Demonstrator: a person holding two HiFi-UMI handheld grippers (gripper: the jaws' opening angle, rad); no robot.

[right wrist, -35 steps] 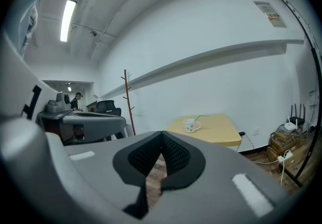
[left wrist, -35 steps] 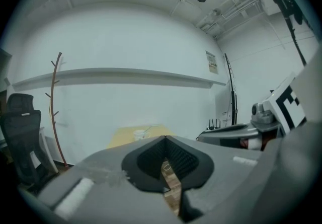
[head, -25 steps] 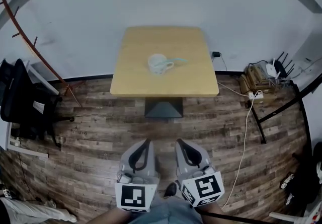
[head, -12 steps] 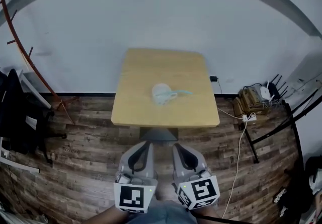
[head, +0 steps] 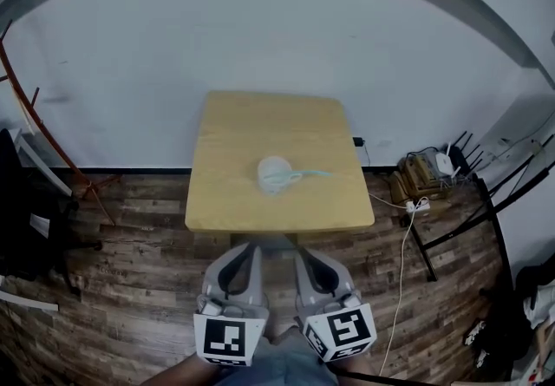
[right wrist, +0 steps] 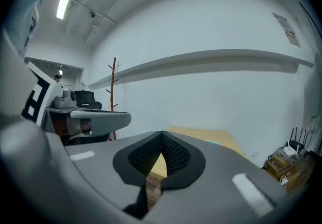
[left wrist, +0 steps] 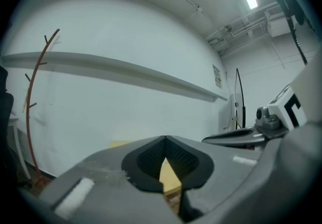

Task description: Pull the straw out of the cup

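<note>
A white cup [head: 274, 173] stands near the middle of a small wooden table [head: 251, 128], with a pale teal straw [head: 314, 173] sticking out of it to the right. Both grippers are held side by side over the floor, just short of the table's near edge and pointing at it. My left gripper [head: 249, 246] is shut and empty, its tips meeting in the left gripper view [left wrist: 165, 138]. My right gripper [head: 303, 252] is shut and empty too [right wrist: 162, 133]. The right gripper view shows the tabletop [right wrist: 198, 135] beyond the jaws; the cup is hidden there.
A white wall stands right behind the table. A thin red coat stand [head: 30, 128] and dark clothing [head: 22, 228] are at the left. A power strip, cables and small devices [head: 421, 180] lie on the wooden floor at the right, beside a black frame [head: 486, 211].
The table, with the cup and straw on it, has come closer to both grippers and now lies just beyond their tips. Both grippers have stayed shut and side by side.
</note>
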